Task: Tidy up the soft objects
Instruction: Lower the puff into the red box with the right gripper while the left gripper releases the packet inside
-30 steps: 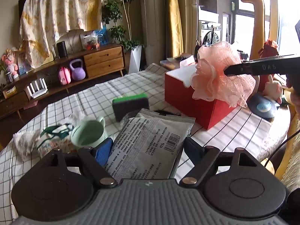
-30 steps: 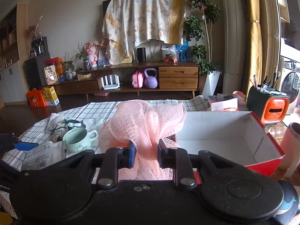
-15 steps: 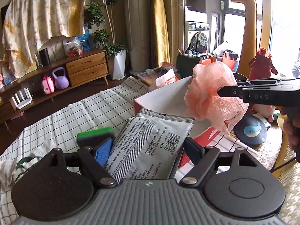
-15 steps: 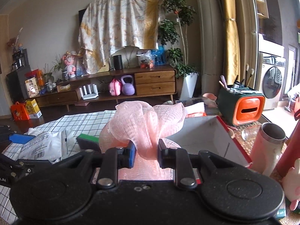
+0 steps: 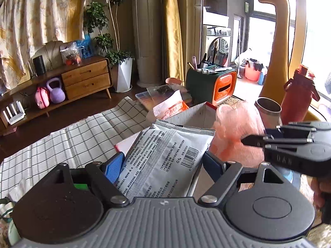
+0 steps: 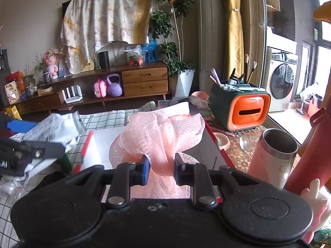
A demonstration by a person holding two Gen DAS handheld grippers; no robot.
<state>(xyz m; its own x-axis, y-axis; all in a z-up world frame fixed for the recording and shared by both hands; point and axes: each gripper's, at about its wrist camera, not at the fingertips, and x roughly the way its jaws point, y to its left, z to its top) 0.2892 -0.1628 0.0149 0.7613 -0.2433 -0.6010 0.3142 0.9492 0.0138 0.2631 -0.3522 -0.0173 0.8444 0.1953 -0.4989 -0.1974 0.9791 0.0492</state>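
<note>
My left gripper (image 5: pixel 163 165) is shut on a grey printed pouch (image 5: pixel 163 157) and holds it over the near edge of a red box with a white inside (image 5: pixel 192 113). My right gripper (image 6: pixel 161 168) is shut on a pink mesh bath pouf (image 6: pixel 163 136) and holds it over the same box (image 6: pixel 97 144). In the left wrist view the pouf (image 5: pixel 233 128) hangs just right of the pouch, pinched by the right gripper (image 5: pixel 248 140). In the right wrist view the pouch (image 6: pixel 53 128) and the left gripper (image 6: pixel 31 153) are at the left.
A checked tablecloth (image 5: pixel 72 144) covers the table. A green-topped sponge (image 5: pixel 80 186) peeks out under my left gripper. A steel tumbler (image 6: pixel 275 155), a red bottle (image 5: pixel 298 95) and a green-and-orange organiser (image 6: pixel 240 107) stand right of the box.
Both grippers have moved right, from beside the box to over it, carrying the pouch and the pouf. The pouf has come lower and closer to the pouch.
</note>
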